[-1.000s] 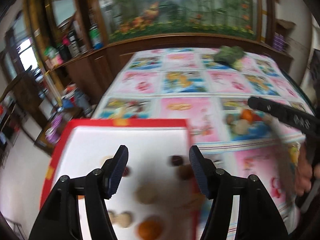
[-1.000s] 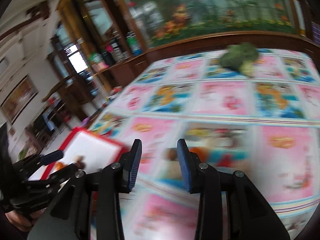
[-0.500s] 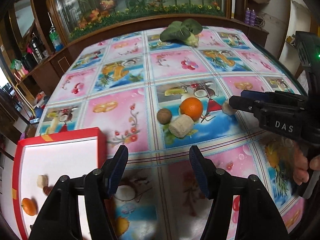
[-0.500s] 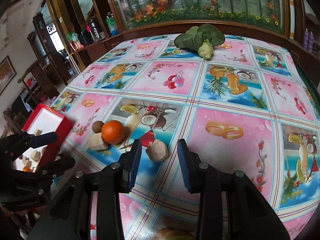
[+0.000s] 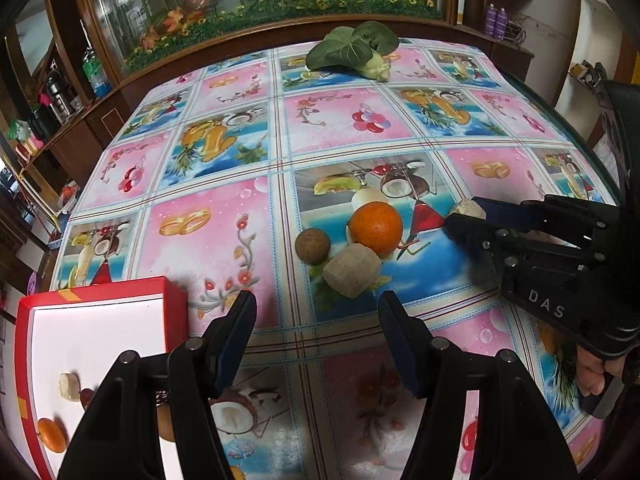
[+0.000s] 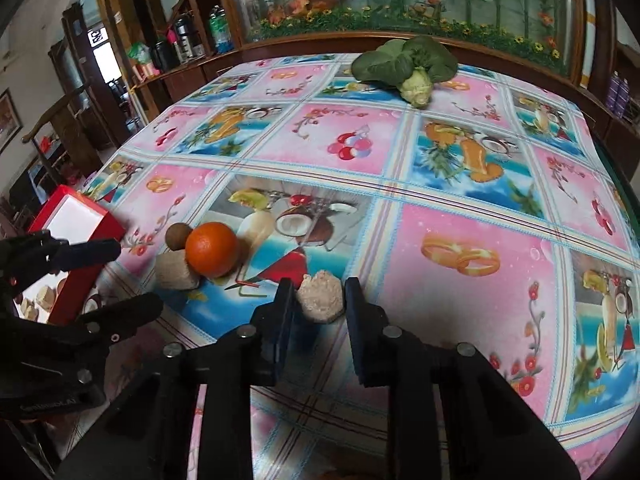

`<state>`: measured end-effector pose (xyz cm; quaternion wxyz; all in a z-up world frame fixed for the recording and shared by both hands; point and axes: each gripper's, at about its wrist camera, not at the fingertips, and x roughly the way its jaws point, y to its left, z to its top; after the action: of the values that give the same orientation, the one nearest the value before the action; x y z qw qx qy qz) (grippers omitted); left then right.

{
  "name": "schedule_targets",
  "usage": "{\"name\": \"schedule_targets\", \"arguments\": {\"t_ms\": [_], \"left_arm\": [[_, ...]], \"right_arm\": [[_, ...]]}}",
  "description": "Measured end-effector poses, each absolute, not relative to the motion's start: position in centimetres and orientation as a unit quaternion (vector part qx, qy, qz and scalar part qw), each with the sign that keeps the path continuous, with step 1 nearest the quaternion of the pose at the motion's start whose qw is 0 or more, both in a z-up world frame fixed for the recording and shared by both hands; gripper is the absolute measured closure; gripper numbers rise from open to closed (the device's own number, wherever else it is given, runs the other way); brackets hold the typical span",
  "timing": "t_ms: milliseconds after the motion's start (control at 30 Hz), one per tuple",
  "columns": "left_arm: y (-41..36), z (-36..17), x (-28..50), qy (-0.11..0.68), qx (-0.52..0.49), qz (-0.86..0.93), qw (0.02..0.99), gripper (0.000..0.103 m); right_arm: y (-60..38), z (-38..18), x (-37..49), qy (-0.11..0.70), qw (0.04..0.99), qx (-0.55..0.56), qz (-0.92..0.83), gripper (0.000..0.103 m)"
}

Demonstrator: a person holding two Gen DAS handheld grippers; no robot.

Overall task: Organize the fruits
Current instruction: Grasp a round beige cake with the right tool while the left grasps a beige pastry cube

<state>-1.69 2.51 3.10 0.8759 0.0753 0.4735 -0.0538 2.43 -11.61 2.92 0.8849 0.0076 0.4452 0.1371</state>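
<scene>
Now right gripper (image 6: 318, 300) jaws spread around pale lump (image 6: 322, 296), left gripper (image 5: 316, 328) spread, empty, above tablecloth (image 5: 224, 240)

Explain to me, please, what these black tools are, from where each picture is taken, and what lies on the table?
No robot is here. A person holds two black hand grippers, and each carries a camera that looks forward along its two fingers. One picture comes from the left gripper, the other from the right gripper; each also shows the other tool at its side.

On the fruit-patterned tablecloth lie an orange, a small brown round fruit, a beige cylinder-shaped piece and, far back, a leafy green vegetable. A red box with a white inside already holds some pieces.

The left gripper is open and empty. The right fingers stand on both sides of a pale rough lump, not clearly squeezing it.
</scene>
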Motion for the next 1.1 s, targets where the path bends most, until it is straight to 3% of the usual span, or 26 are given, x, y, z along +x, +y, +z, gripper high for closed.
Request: {"name": "schedule_targets", "arguments": {"t_ms": [300,367,500,800,1100], "left_arm": [[1.1,2.2,-0.2,0.477,0.079,-0.081,0.872,0.042],[0.8,1.8,0.4,0.48,0.082,-0.09,0.869,0.059],[1.0,1.6,0.8,0.477,0.061,-0.104,0.87,0.069],[1.4,2.2,-1.0,0.465,0.045,-0.085,0.88,0.069],[3.4,6.8,-5.8,0.39,0.04,-0.031,0.919,0.069]], "right_arm": [[-14.1,4.4,2.6,0.437,0.887,0.077,0.126,0.075],[-14.1,4.4,2.6,0.437,0.887,0.08,0.124,0.075],[-14.4,4.6,2.6,0.432,0.89,0.086,0.122,0.075],[-15.0,5.0,2.4,0.419,0.894,0.102,0.119,0.075],[-13.2,6.9,0.6,0.374,0.901,0.113,0.188,0.075]]}}
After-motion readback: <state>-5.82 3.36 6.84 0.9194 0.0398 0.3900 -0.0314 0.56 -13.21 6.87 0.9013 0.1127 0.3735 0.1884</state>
